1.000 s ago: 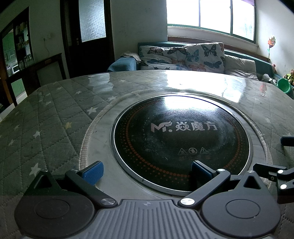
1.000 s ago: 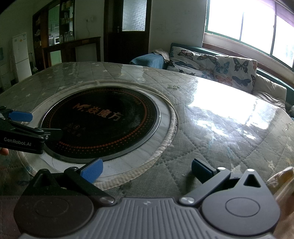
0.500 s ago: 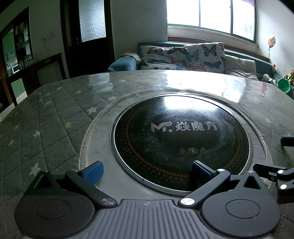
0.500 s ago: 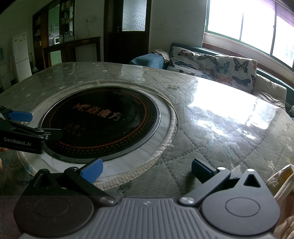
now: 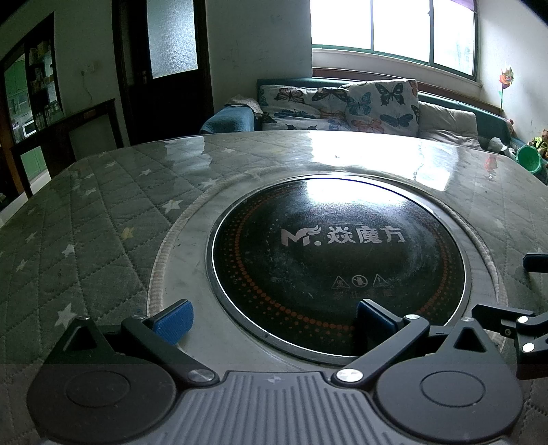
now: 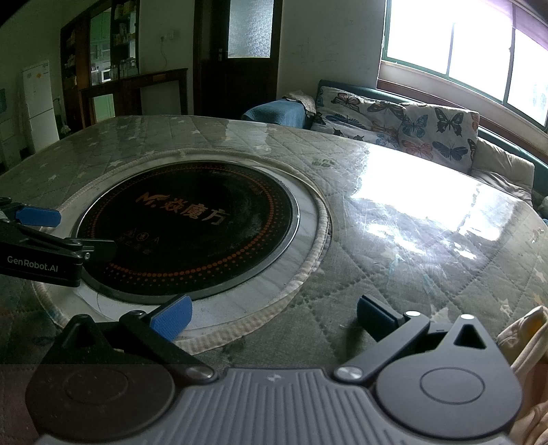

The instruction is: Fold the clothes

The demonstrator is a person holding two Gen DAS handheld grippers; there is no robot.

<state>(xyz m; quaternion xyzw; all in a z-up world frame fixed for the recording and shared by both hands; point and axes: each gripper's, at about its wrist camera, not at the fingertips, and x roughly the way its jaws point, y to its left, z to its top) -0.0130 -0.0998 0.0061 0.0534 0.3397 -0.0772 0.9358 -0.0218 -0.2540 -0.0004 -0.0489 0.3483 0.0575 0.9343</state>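
Left tool [image 5: 272, 316]: hovered low over the near rim of the hob; blue-padded fingers [image 5: 173, 320] spread wide, nothing between them. Its right finger lay dark against the glass and was hard to make out.
Right tool [image 6: 272, 316]: hovered over the quilted cover right of the hob; fingers spread wide, holding nothing.
Left tool, seen from the right wrist view [image 6: 51, 239]: entered at the left edge, body cut off; one blue pad and a white brand label showed.
Right tool, seen from the left wrist view [image 5: 524, 325]: only black linkage and one dark fingertip showed at the right edge; the rest was cut off.
Garment [image 6: 524, 345]: pale cream cloth at the lower right corner of the right wrist view, just beside the right tool's body; mostly outside the frame, kind and shape impossible to tell. Not visible in the left wrist view.
Counter [image 5: 85, 239]: round top under a grey-green quilted cover with pale stars; glossy, with strong window glare washing out the far right part.
Hob [image 5: 337, 260]: round black glass plate set in the middle, ringed with orange dots, white logo and three small warning marks; the small print was unreadable.
Sofa [image 5: 342, 106]: behind the counter, with butterfly-print cushions; lower half hidden by the counter edge.
Window [image 5: 394, 27]: overexposed, no outside detail.
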